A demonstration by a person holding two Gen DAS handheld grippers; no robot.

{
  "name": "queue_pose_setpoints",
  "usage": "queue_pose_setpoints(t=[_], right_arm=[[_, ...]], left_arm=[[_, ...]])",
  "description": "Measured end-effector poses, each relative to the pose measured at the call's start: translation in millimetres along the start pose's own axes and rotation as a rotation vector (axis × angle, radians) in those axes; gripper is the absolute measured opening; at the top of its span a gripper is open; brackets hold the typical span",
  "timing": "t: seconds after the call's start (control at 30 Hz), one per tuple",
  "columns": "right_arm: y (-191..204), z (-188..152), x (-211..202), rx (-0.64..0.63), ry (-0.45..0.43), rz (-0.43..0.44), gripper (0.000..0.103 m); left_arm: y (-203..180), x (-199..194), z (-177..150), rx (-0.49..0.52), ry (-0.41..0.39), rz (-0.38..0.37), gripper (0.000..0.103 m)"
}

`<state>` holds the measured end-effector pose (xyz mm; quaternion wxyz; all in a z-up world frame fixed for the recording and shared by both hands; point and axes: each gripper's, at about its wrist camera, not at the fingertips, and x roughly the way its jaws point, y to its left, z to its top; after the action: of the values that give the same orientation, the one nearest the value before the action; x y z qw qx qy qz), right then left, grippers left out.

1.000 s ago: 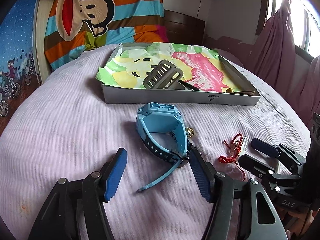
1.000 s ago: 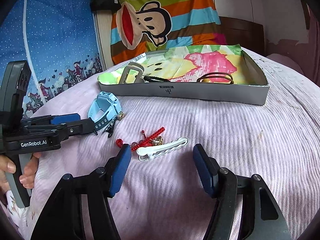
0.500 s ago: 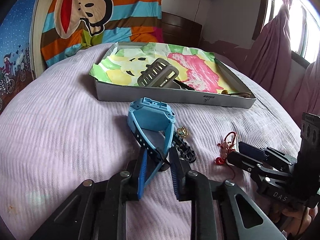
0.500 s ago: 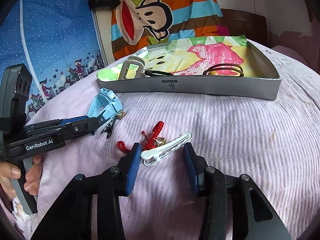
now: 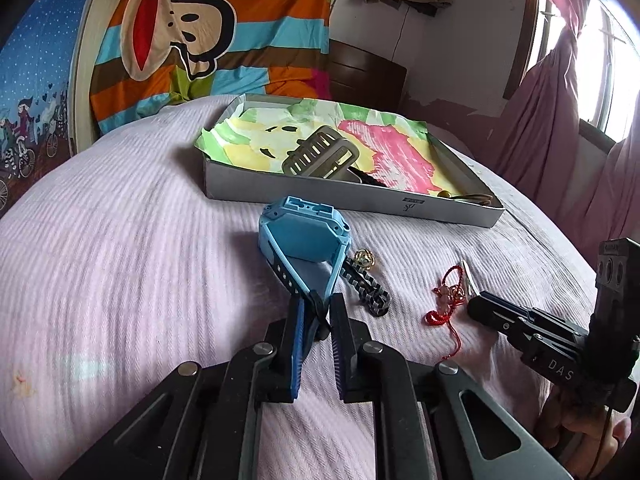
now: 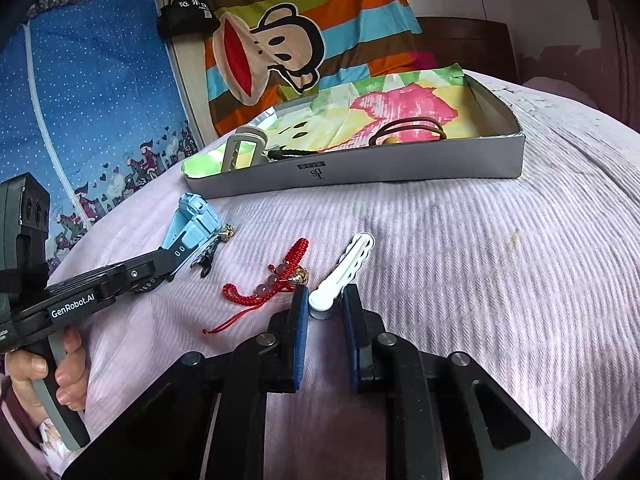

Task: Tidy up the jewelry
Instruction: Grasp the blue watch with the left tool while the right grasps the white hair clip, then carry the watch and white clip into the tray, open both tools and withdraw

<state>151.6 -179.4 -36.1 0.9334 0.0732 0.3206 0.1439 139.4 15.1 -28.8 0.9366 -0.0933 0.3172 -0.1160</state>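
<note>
Fingers (image 5: pixel 294 344) pinch watch strap (image 5: pixel 316 304) over lilac bedspread (image 5: pixel 120 240).

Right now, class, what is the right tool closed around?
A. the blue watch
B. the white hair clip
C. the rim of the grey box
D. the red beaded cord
B: the right tool pinches the near end of the white hair clip, while the red beaded cord lies loose beside it.

Both grippers sit low, side by side, left gripper (image 5: pixel 316 312) and right gripper (image 6: pixel 326 304) with jaws nearly closed.
</note>
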Motion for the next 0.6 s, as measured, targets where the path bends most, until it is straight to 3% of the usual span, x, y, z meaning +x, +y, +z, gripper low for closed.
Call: queue_pose_setpoints(t=[0.3, 0.43, 0.6], right_arm=[[3, -1, -20, -0.023, -0.107, 0.010, 0.015], [7, 8, -27, -0.045, -0.139, 0.018, 0.015], [11, 33, -31, -0.069, -0.167, 0.023, 0.015]], left_arm=[[-1, -25, -3, -0.010, -0.116, 0.010, 0.011], [-1, -36, 11, -0.006, -0.154, -0.003, 0.011], [-3, -36, 38, 0.013, -0.147, -0.018, 0.011]])
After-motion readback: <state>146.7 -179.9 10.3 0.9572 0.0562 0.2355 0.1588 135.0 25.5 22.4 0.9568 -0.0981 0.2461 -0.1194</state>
